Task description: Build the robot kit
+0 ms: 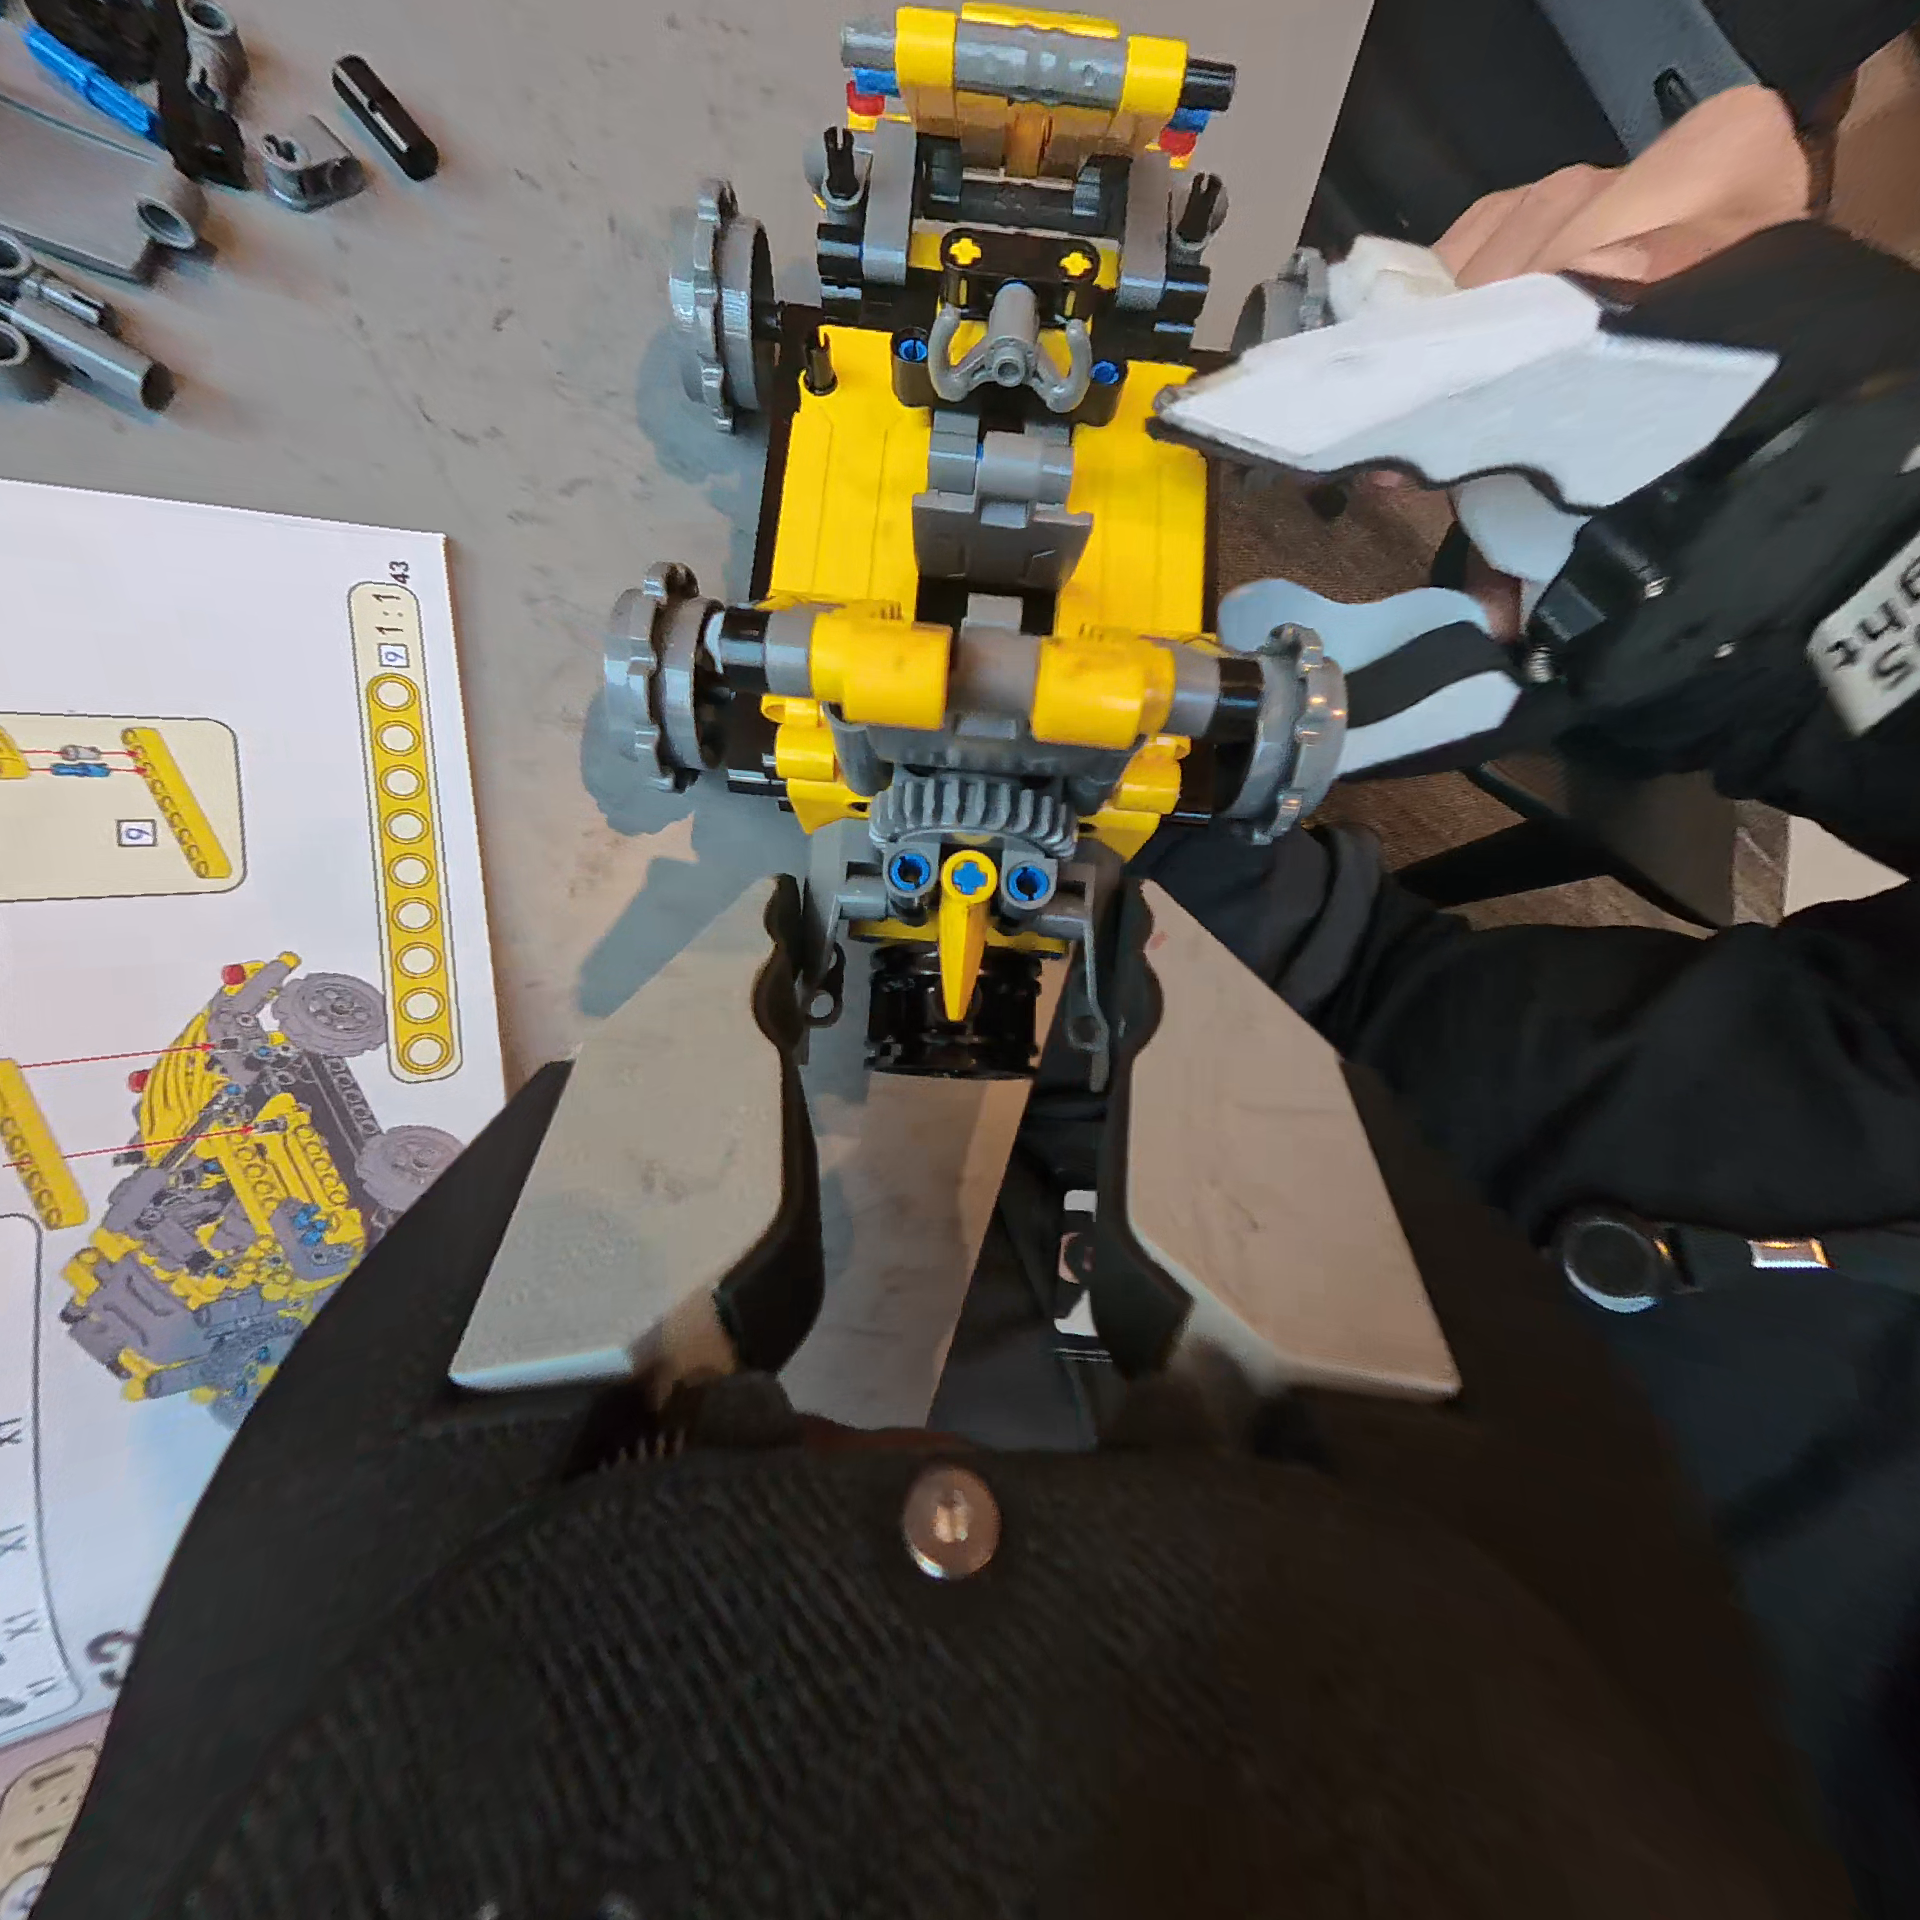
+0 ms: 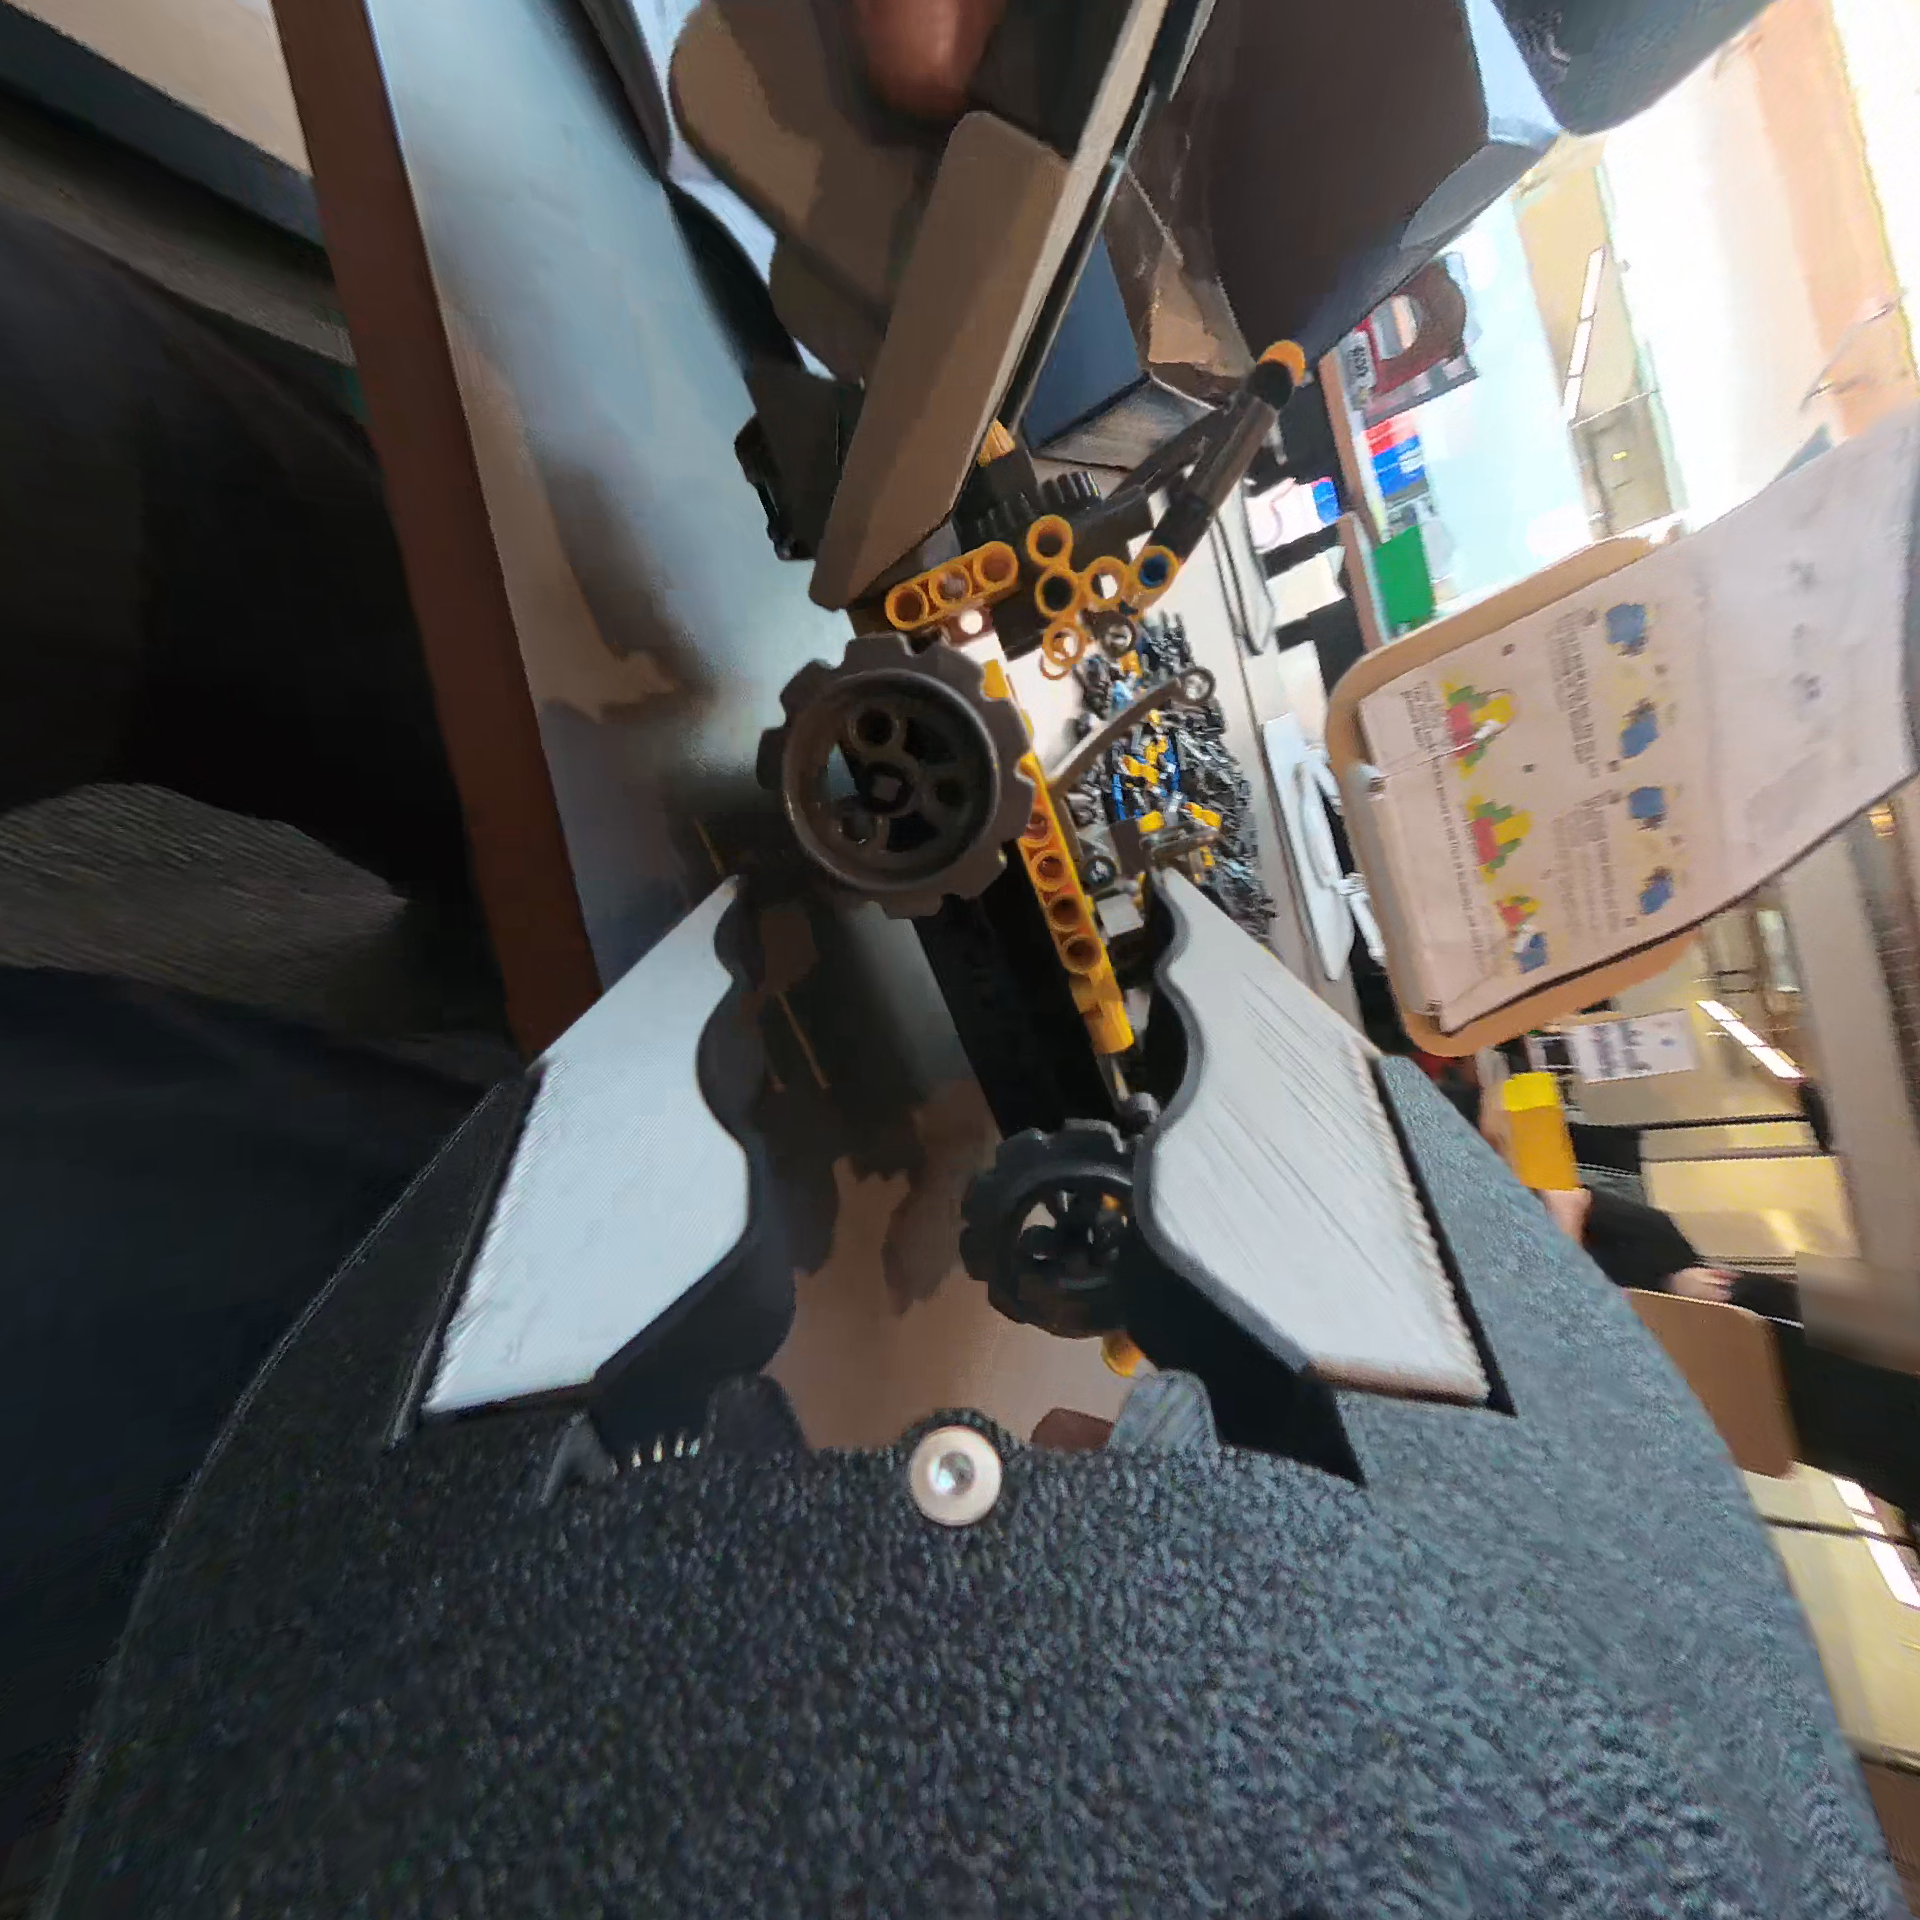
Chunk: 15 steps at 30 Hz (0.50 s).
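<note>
Left wrist view: left tool (image 1: 951, 935) pinching near end of yellow model (image 1: 987, 540), over bench (image 1: 520, 364) edge. Right tool (image 1: 1216, 520) at model's right flank, one finger above, one below. Manual (image 1: 208, 831) and loose parts (image 1: 156, 156) lying on bench, leftward.

Right wrist view: right tool (image 2: 945, 904) spread about model's side, wheel (image 2: 894, 769) between tips; contact unclear.

Yellow-and-grey brick-built toy car (image 1: 987, 582) blocks the grey desk's (image 1: 540, 416) right edge, both grippers crowding it. White instruction booklet (image 1: 208, 935) fills the near left; loose grey and black pieces (image 1: 156, 208) clutter the far-left corner. Bare desk between them is passable.
</note>
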Available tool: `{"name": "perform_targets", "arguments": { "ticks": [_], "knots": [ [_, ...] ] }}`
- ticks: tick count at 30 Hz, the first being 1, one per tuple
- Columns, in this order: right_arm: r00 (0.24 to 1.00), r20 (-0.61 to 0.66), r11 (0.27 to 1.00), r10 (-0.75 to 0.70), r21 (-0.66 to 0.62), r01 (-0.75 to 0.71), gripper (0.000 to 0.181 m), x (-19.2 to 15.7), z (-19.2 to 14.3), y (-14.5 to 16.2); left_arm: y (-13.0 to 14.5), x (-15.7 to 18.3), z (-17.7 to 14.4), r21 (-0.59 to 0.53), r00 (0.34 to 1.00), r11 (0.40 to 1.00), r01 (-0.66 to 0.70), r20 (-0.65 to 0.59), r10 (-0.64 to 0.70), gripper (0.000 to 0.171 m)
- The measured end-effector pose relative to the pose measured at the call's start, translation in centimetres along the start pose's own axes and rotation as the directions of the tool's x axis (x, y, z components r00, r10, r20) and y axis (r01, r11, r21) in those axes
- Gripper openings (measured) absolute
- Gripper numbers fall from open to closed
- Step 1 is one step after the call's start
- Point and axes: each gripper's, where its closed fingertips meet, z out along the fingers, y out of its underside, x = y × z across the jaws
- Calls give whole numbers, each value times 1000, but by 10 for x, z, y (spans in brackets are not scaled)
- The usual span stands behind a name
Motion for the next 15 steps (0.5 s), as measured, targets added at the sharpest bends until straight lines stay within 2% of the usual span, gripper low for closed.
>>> {"name": "perform_targets", "arguments": {
  "ticks": [3,7,12,15],
  "knots": [
    [991,-82,994,-104,-25,102,66,5,1,2,2,4,-1,-13,1000,1000,19,-24,-19,57],
    [976,-135,985,-172,-18,171,41,10,-1,-5,4,6,-4,-28,999,1000,4,-34,-5,57],
    [969,-138,979,-204,-31,202,38,7,-1,-9,5,7,-8,-37,999,999,-6,-36,5,57],
    [963,-141,973,-229,-37,226,43,5,0,-12,7,9,-6,-68,999,998,6,-49,-10,58]
  ]
}}
